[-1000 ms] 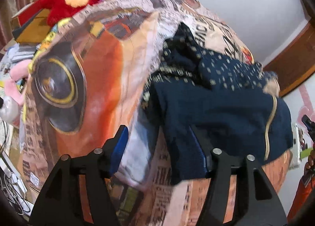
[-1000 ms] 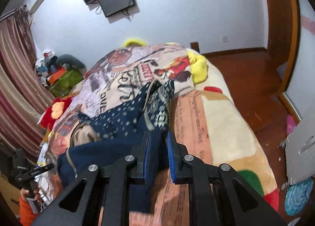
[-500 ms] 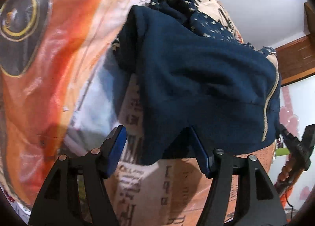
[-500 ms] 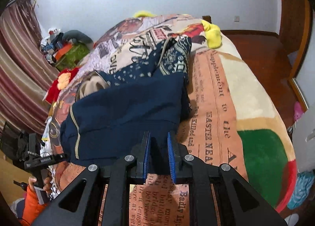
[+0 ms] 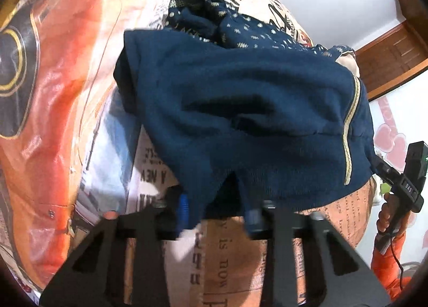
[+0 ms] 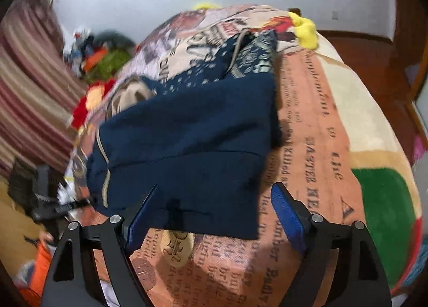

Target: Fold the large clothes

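Observation:
A navy garment with a gold trim line lies folded over on the printed bedspread, with its dotted patterned part further back. My left gripper is at its near hem. Its jaws are closing, and a bunch of navy cloth fills the gap and touches both blue pads. In the right wrist view the same navy garment lies flat. My right gripper is over its near edge, jaws opening wide. Its pads stand clear of the cloth.
A hand in an orange sleeve holds a black handle at the bed's edge. A red plush toy and a yellow cushion sit on the bedspread. Striped curtains hang left; wooden floor lies right.
My left gripper came down onto the navy hem and narrowed its jaws around it. My right gripper, shut on the garment's edge before, has lowered, opened and let it go.

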`<action>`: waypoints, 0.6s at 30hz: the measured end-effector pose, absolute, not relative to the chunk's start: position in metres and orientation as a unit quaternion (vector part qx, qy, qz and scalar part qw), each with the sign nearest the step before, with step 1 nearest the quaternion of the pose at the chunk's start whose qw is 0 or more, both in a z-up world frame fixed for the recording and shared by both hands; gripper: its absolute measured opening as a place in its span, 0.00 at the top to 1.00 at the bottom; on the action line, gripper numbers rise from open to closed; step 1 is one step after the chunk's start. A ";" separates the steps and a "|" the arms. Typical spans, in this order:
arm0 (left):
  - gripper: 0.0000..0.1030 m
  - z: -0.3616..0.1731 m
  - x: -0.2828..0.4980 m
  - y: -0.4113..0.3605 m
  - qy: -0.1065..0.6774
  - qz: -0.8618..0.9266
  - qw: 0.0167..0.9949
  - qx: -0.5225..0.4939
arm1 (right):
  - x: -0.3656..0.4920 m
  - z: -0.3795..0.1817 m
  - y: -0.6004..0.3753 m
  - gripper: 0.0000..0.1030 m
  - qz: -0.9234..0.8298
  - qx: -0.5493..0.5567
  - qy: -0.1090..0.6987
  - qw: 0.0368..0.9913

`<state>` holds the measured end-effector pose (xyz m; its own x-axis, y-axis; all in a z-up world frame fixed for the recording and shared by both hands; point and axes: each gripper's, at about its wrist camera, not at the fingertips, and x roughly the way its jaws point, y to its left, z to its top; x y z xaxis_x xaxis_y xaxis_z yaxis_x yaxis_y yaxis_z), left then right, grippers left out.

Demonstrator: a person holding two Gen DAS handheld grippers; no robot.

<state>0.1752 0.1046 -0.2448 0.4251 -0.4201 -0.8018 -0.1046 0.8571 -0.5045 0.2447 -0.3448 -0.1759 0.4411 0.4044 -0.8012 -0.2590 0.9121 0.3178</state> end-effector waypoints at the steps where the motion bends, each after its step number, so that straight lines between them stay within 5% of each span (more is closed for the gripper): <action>1: 0.86 -0.243 0.178 0.104 0.525 -0.095 0.810 -0.243 | 0.245 -0.177 -0.341 0.20 0.196 0.062 0.491 0.847; 3: 0.94 -0.237 0.176 0.102 0.518 -0.094 0.817 -0.237 | 0.246 -0.179 -0.334 0.22 0.199 0.048 0.490 0.847; 10: 0.96 -0.186 0.181 0.088 0.457 -0.128 0.856 -0.203 | 0.252 -0.176 -0.339 0.83 0.221 0.095 0.477 0.845; 18: 0.96 -0.110 0.212 0.100 0.370 -0.165 0.885 -0.228 | 0.261 -0.121 -0.336 0.92 0.263 0.106 0.401 0.871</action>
